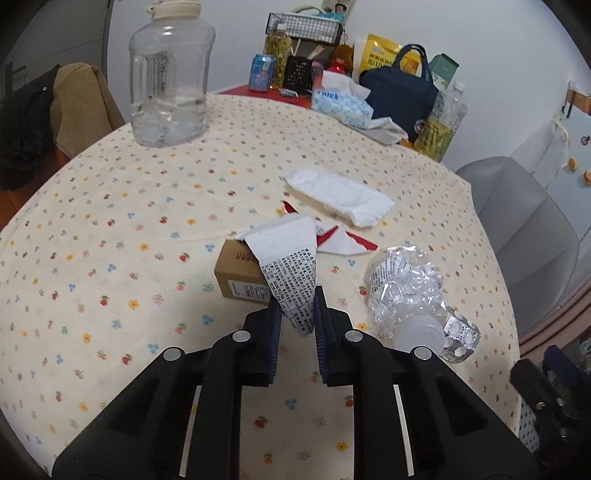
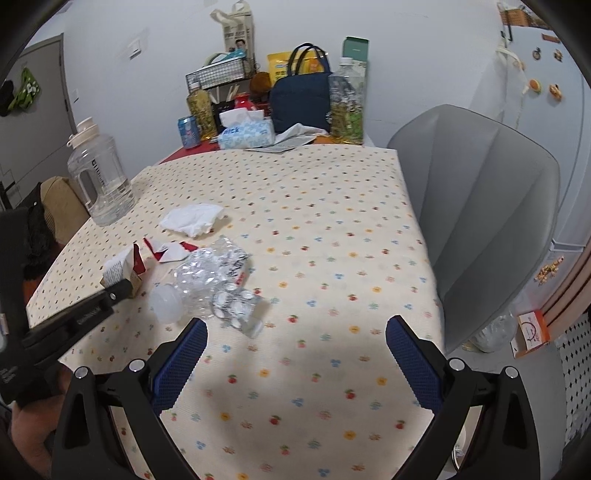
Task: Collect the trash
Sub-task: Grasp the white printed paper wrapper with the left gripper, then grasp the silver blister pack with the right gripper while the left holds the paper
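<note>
My left gripper [image 1: 297, 306] is shut on a torn white wrapper [image 1: 291, 258] with black print, held in front of a small brown cardboard box [image 1: 240, 275]. Red-and-white wrapper scraps [image 1: 341, 242], a crumpled white tissue [image 1: 343, 195], a crushed clear plastic bottle [image 1: 404, 291] and an empty foil pill blister [image 1: 461, 338] lie on the flowered tablecloth [image 1: 110, 240]. My right gripper [image 2: 295, 339] is open and empty above the cloth, just right of the crushed bottle [image 2: 207, 280] and blister [image 2: 236, 306]. The left gripper [image 2: 114, 291] with its wrapper [image 2: 118, 266] shows there too, as does the tissue [image 2: 192, 219].
A large clear water jug [image 1: 170, 74] stands at the table's far left. A tissue pack [image 1: 341, 103], a navy bag [image 1: 400, 96], bottles, a can [image 1: 262, 72] and a wire basket [image 1: 304, 26] crowd the far edge. A grey chair [image 2: 480, 206] stands at the right.
</note>
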A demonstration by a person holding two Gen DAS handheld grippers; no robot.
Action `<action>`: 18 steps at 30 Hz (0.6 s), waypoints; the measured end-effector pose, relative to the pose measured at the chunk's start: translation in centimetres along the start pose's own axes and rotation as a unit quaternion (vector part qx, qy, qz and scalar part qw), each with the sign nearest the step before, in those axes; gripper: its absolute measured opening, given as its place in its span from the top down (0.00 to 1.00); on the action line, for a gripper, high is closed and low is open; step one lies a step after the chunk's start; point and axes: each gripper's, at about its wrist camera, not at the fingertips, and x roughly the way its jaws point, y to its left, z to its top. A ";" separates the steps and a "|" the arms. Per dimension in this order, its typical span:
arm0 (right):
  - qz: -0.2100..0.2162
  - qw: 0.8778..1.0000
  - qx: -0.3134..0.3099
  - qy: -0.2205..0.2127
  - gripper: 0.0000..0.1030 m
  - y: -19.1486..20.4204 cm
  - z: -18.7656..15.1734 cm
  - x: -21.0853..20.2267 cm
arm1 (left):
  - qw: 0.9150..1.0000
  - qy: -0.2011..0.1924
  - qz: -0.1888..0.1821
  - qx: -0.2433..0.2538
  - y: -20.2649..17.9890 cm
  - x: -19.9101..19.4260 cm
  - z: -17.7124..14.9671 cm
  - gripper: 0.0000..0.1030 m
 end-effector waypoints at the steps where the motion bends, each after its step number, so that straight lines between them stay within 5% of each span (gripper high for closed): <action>1: 0.002 1.000 -0.003 0.001 0.09 0.3 0.0 0.1 | 1.000 -0.004 0.001 -0.003 0.3 -0.2 0.1 0.84; 18: 0.021 0.999 -0.022 0.035 0.28 2.9 -0.2 4.1 | 1.000 -0.016 0.017 -0.019 3.0 -1.3 0.1 0.84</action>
